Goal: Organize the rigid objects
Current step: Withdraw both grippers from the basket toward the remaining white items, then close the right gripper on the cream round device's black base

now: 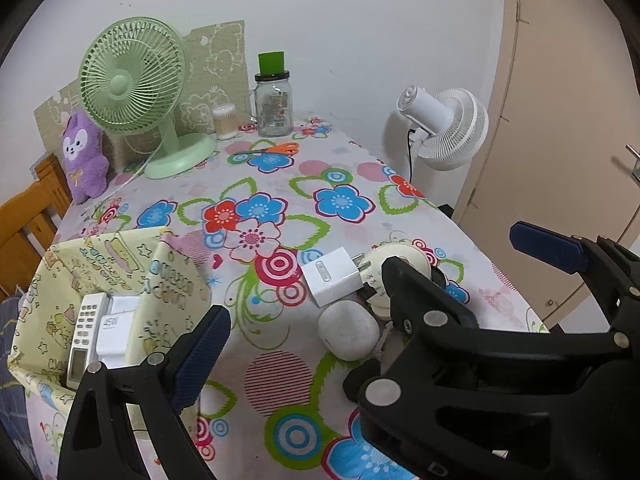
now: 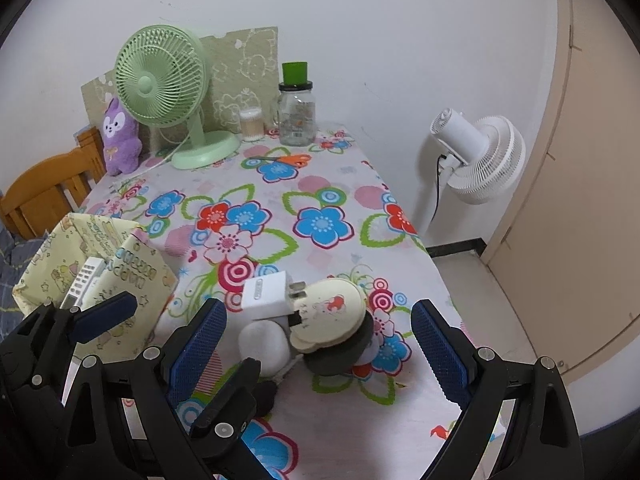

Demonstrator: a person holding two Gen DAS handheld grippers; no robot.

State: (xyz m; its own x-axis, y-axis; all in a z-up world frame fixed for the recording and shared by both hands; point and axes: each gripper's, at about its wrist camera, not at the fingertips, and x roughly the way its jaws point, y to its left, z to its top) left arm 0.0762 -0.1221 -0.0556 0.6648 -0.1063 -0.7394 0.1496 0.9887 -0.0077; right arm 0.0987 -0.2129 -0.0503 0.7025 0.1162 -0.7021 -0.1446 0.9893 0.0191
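A white plug adapter [image 1: 331, 282] [image 2: 267, 293], a white earbud case [image 1: 349, 330] [image 2: 265, 342] and a cream round cartoon disc [image 1: 400, 264] [image 2: 330, 311] on a dark round piece [image 2: 340, 354] lie clustered on the floral tablecloth [image 1: 304, 208]. A yellow patterned box [image 1: 120, 280] [image 2: 96, 280] at the left holds a white remote [image 1: 86, 340] and a white charger [image 1: 114, 330]. My left gripper [image 1: 368, 304] is open and empty, low over the near table. My right gripper [image 2: 316, 344] is open and empty, with the cluster between its fingers' line of sight.
At the back stand a green fan [image 1: 136, 92], a purple plush [image 1: 84, 156], a cotton swab tub [image 1: 225, 122], a glass jar with green top [image 1: 274, 100] and orange scissors [image 1: 276, 149]. A white floor fan [image 1: 448, 128] and a door are right; a wooden chair [image 1: 28, 216] is left.
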